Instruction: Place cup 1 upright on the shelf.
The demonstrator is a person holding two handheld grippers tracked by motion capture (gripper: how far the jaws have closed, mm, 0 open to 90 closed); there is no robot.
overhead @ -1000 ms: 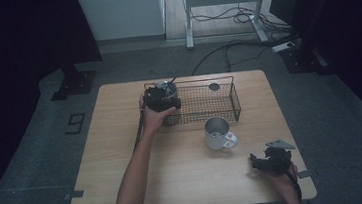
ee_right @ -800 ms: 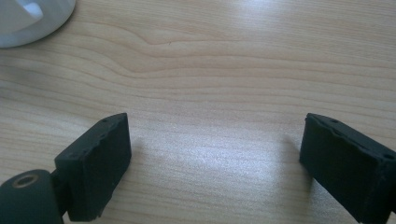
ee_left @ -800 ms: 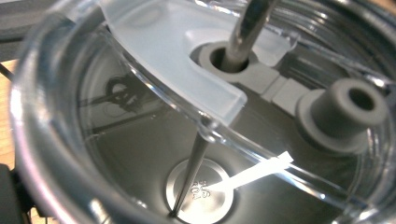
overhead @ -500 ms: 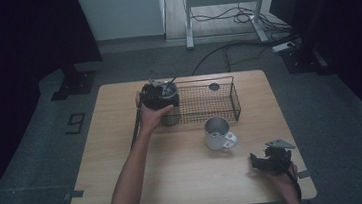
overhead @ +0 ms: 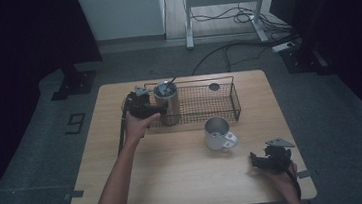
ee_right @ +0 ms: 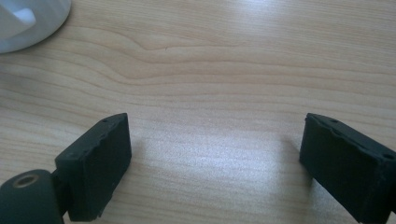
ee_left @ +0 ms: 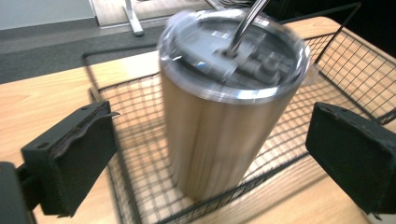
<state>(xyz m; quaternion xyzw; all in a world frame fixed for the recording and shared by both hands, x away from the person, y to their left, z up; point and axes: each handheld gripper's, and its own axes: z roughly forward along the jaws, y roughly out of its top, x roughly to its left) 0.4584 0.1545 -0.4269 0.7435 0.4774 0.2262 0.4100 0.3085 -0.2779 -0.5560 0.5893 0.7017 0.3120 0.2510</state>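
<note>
Steel tumbler (ee_left: pixel 224 116), cylindrical with a brushed wall, a clear lid and a metal straw, was stood upright in the left end of the black wire basket (overhead: pixel 204 102) on the wood-grain counter (overhead: pixel 175 168). The left claw (ee_left: pixel 210 154) was spread wide around it, untouching. The right claw (ee_right: pixel 219 163) was held wide, empty, low over the counter near a white mug (overhead: pixel 217 134).

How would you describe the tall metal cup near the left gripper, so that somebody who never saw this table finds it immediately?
Start from the black wire basket at the far side of the wooden table. In its left end stands the steel tumbler, upright, just before the open left gripper. Unlike the handled mug standing outside the basket, it is tall, has no handle, and carries a lid with a straw.
</note>
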